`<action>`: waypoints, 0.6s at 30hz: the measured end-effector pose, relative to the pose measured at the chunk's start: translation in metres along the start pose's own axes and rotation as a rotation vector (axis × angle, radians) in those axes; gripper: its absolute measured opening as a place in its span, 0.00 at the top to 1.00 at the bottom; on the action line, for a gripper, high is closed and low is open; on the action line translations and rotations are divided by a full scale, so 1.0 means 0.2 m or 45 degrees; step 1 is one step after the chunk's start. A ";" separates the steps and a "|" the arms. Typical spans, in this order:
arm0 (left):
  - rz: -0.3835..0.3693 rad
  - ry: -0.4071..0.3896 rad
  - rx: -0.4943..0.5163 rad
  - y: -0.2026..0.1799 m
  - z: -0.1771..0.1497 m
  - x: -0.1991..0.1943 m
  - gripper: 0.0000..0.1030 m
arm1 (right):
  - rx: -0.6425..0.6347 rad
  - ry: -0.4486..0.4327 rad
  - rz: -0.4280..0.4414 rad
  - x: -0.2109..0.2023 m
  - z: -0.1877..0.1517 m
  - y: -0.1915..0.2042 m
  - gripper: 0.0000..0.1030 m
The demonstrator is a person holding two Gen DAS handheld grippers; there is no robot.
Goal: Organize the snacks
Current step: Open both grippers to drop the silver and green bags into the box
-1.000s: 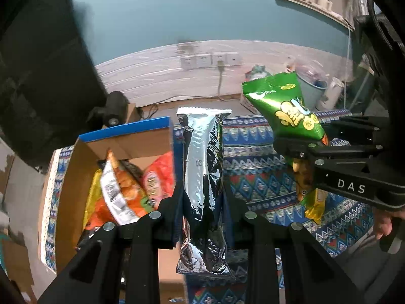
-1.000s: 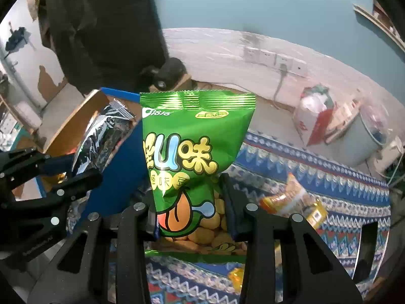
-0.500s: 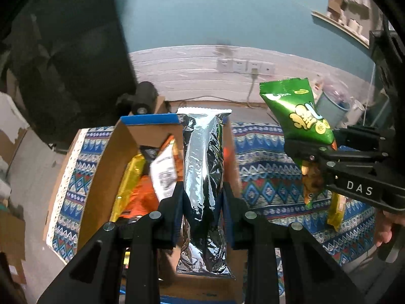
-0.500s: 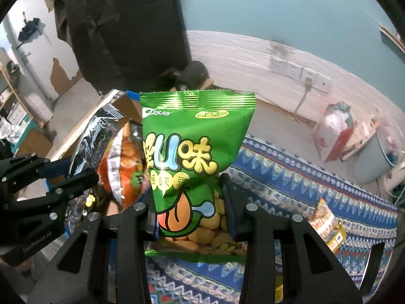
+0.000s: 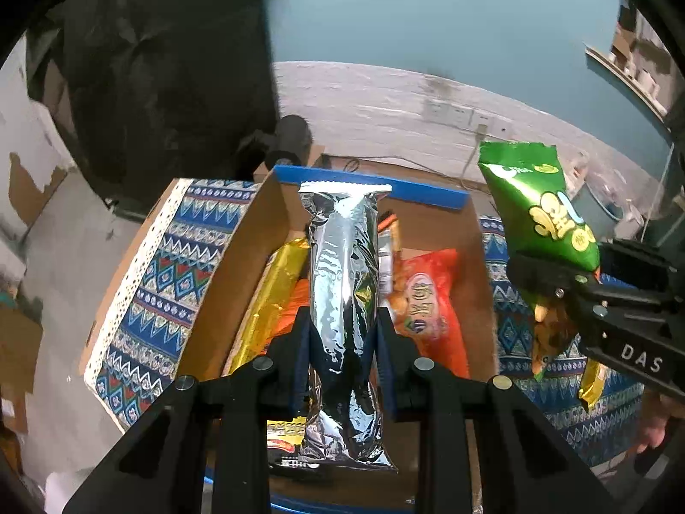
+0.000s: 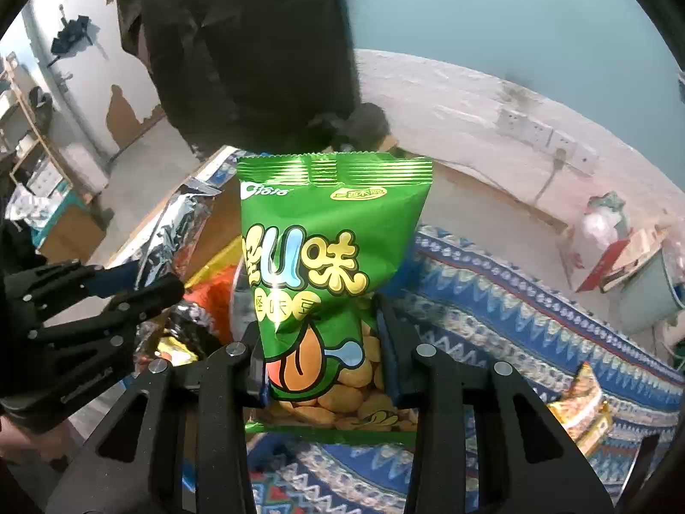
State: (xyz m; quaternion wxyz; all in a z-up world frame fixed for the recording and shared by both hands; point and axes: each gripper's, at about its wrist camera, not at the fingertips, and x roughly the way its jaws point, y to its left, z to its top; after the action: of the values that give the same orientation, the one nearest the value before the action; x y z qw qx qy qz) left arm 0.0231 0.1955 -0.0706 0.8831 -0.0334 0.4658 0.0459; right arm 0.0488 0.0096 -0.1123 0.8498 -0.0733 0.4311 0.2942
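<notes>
My left gripper (image 5: 342,334) is shut on a long silver foil packet (image 5: 342,282), held upright over the open cardboard box (image 5: 239,265). Inside the box lie an orange snack bag (image 5: 432,308), a gold packet (image 5: 269,300) and other snacks. My right gripper (image 6: 321,342) is shut on a green bag of beans (image 6: 317,257), held just right of the box above the patterned cloth (image 6: 492,291). The left wrist view shows that green bag (image 5: 539,210) and the right gripper (image 5: 552,287) at its right side. The left gripper (image 6: 150,282) with the silver packet (image 6: 171,227) appears at the left of the right wrist view.
A yellow-orange snack packet (image 6: 582,402) lies on the cloth to the right. A dark camera-like object (image 5: 287,137) sits behind the box. Wall sockets (image 6: 539,132), a bucket (image 6: 650,291) and a red-white bag (image 6: 603,231) stand at the back right. A dark coat (image 6: 239,43) hangs behind.
Both grippers have carried their packets leftward: the silver packet has gone from the box's right wall to over its middle, and the green bag has come closer to the box. Grips are unchanged.
</notes>
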 end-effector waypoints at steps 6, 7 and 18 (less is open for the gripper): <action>0.020 0.060 -0.061 0.09 -0.02 0.07 0.73 | -0.013 0.011 0.031 0.05 0.03 0.08 0.65; 0.024 0.063 -0.069 0.09 -0.02 0.07 0.73 | -0.016 0.014 0.041 0.06 0.03 0.09 0.65; 0.097 0.058 -0.117 0.21 -0.03 -0.01 0.51 | -0.045 0.066 0.128 0.16 0.04 0.23 0.65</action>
State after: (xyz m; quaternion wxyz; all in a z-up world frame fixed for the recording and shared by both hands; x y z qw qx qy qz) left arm 0.0123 0.2374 -0.0737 0.8674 -0.0570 0.4841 0.1002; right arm 0.0428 0.0641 -0.1273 0.8211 -0.0742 0.4508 0.3422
